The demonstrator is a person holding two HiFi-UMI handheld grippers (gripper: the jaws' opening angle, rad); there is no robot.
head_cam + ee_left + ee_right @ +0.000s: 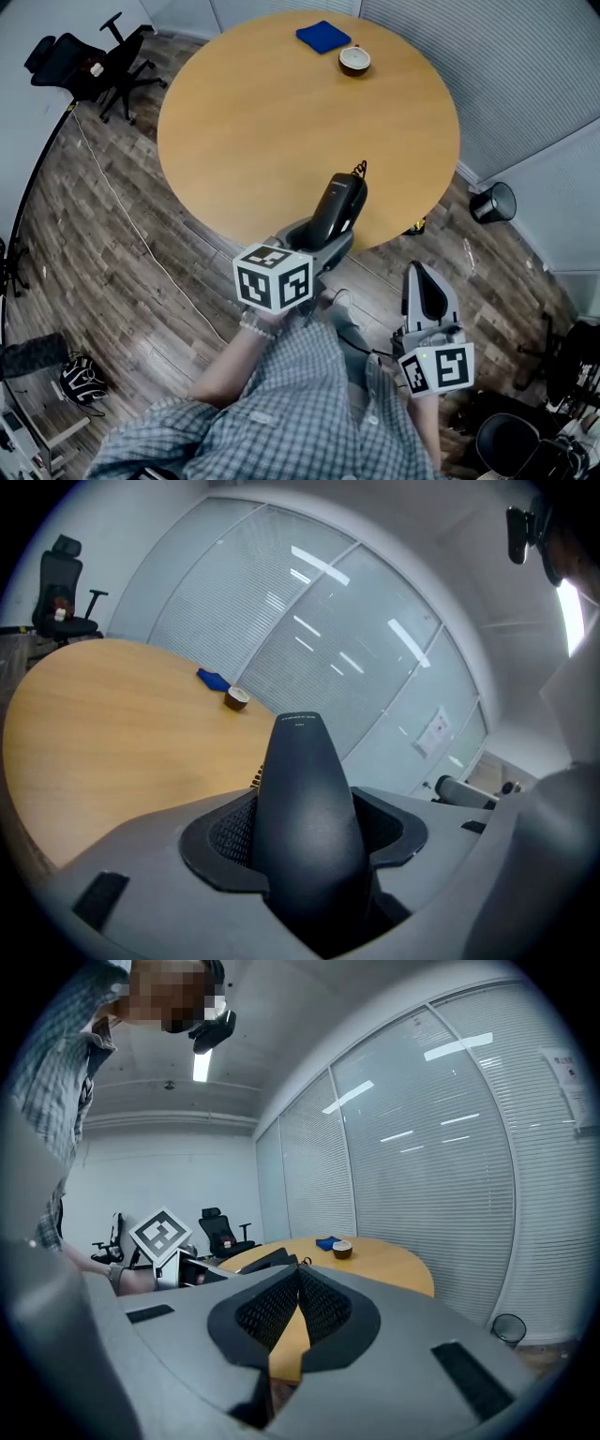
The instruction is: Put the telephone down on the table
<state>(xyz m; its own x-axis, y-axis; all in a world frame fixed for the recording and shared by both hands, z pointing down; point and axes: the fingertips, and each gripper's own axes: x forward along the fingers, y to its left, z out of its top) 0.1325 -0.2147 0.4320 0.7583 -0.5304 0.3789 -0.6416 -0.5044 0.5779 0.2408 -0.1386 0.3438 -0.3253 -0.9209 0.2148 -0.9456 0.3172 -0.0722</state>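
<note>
A black telephone handset [339, 206] [305, 799] stands up between the jaws of my left gripper [322, 236] [305, 832], which is shut on its lower part. In the head view the handset hangs over the near edge of the round wooden table [272, 122], its top end pointing toward the table's middle, and a bit of coiled cord [359, 170] shows at that end. My right gripper [421, 272] [298, 1276] is lower right, off the table and over the floor. Its pads meet at the tips with nothing between them.
A blue cloth [323, 37] and a small round bowl [354, 60] lie at the table's far edge. A black office chair [94, 61] stands at the far left, a black bin [494, 202] on the floor to the right, and glass walls with blinds lie beyond.
</note>
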